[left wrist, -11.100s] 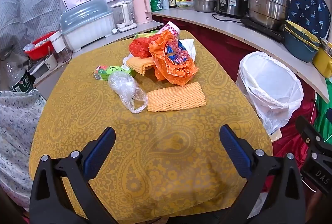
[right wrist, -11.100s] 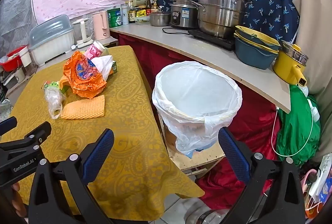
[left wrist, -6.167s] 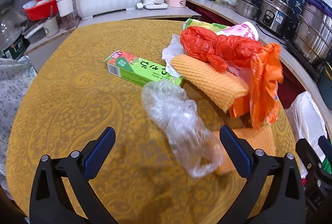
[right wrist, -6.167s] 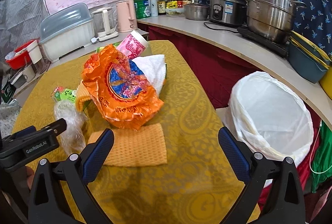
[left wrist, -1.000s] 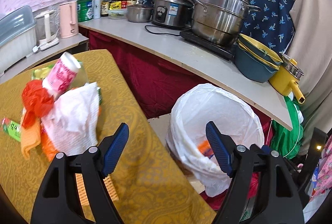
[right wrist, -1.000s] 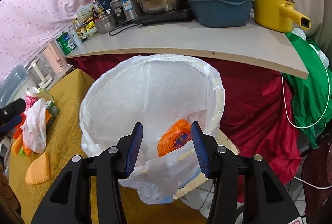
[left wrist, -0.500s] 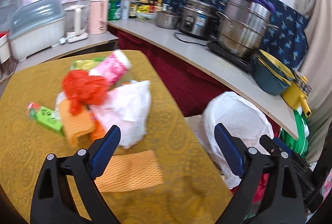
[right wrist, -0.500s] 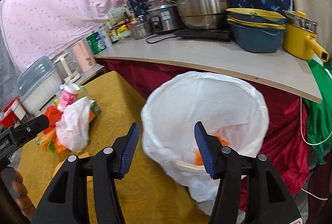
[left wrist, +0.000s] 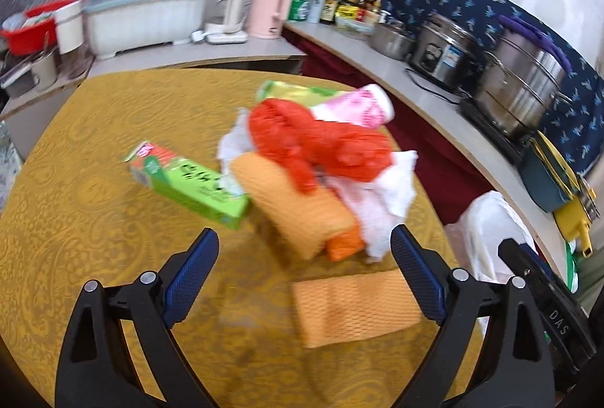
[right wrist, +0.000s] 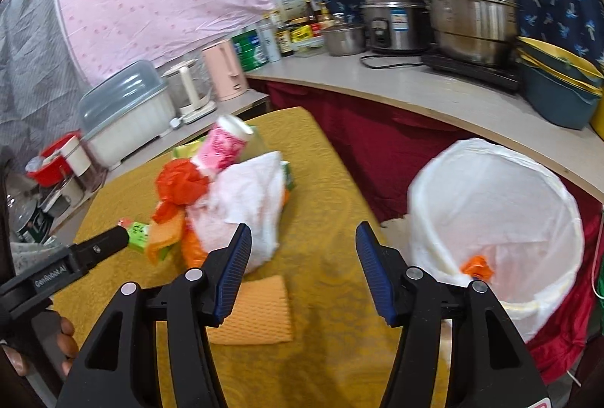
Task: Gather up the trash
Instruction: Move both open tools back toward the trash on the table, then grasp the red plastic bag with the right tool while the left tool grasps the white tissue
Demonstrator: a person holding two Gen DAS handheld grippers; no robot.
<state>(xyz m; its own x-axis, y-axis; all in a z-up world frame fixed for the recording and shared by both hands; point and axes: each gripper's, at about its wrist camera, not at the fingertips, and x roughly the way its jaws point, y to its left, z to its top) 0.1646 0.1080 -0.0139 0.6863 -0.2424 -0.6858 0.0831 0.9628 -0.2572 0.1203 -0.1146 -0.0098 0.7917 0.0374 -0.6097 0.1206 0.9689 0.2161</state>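
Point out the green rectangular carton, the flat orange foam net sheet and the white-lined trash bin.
Green rectangular carton [left wrist: 188,189], left wrist view, on its printed top face.
Flat orange foam net sheet [left wrist: 355,306], left wrist view, at its middle.
White-lined trash bin [right wrist: 490,151], right wrist view, on the liner's far rim.

Left gripper [left wrist: 302,270]: my jaws stand wide apart, nothing between the pads, tilted down toward the tabletop [left wrist: 94,204]. Right gripper [right wrist: 304,270]: jaws opening, about half spread, empty too, also angled downward. From the right wrist I see my left gripper's black body low at the left edge, with fingers [right wrist: 64,336] of my left hand wrapped round its handle.
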